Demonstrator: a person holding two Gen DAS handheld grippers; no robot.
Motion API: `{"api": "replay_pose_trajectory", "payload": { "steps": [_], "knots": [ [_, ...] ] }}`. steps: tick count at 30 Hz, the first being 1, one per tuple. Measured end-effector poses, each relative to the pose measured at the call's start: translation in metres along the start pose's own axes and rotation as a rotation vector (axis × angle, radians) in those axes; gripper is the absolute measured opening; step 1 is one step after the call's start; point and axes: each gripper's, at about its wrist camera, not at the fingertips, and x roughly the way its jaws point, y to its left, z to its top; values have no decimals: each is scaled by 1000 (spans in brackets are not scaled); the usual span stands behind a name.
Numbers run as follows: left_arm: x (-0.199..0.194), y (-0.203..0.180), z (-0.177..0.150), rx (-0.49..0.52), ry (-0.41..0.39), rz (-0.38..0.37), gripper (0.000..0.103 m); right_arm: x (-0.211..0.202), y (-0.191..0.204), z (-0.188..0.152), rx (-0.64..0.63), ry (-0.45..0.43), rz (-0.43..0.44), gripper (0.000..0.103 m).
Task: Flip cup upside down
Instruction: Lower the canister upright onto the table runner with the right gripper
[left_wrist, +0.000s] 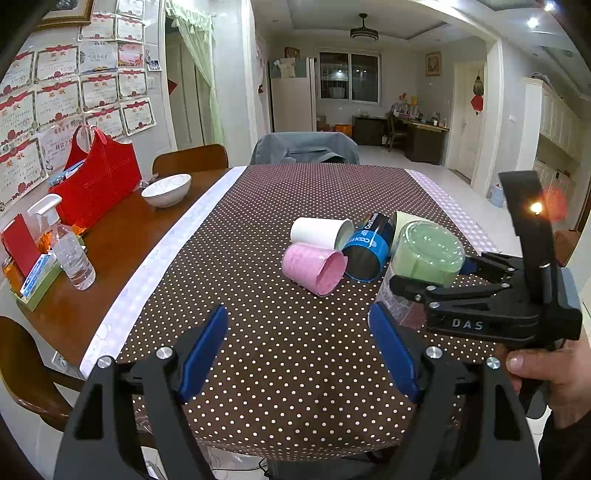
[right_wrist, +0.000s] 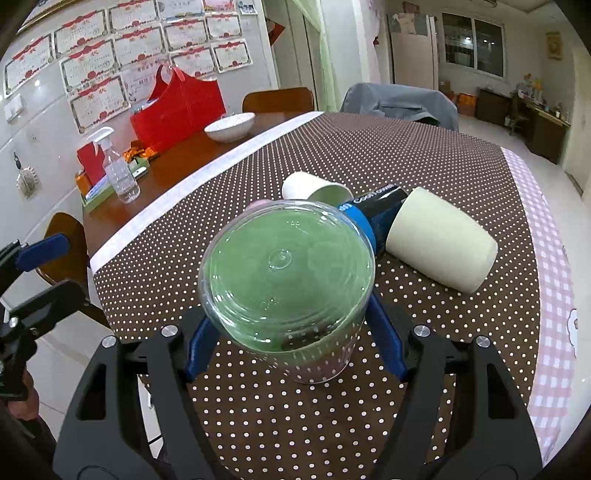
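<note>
The right gripper (right_wrist: 288, 332) is clenching one clear plastic cup (right_wrist: 286, 275), its two blue fingers (right_wrist: 201, 345) pressing on either side of the cup's wall; the cup is standing inverted, green base facing up at the centre of the right wrist frame, its rim looking to be meeting the dotted tablecloth (right_wrist: 295, 417) at the lower centre, though whether it is fully resting there is hard to tell. In the left wrist frame the same cup is sitting at the right, held by the black gripper body. The left gripper (left_wrist: 299, 354) is hanging released, its two blue fingers (left_wrist: 203, 354) spread wide with nothing between them, above the cloth at the bottom of the frame.

Just behind the held cup, four more cups are lying on their sides in a tight cluster: one white cup (left_wrist: 321, 232), one pink cup (left_wrist: 314, 267), one blue and black cup (left_wrist: 369, 247) and one cream cup (right_wrist: 439, 240), each touching its neighbour.

Further out, at the left of the frame, the bare wooden table (left_wrist: 122, 251) is carrying one white bowl (left_wrist: 167, 189), one red bag (left_wrist: 96, 177), one clear spray bottle (left_wrist: 68, 247) and one green tray (left_wrist: 35, 286)
</note>
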Motion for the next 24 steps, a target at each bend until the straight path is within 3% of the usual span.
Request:
{"api": "replay_pose_trajectory", "payload": {
  "steps": [6,9,12,24],
  "knots": [
    [0,0,0,-1,0,1,78,4,-2,0,13,4,3,73],
    [-1,0,0,-1,-1,3,78,3,-3,-1,20,-9,10,89],
    [-2,0,1,-1,-3,5,78,2,-6,-1,39,-18,24,97],
    [-8,-6,5,7,-23,9,78,-17,-10,-3,89,-83,-13,97]
  ]
}}
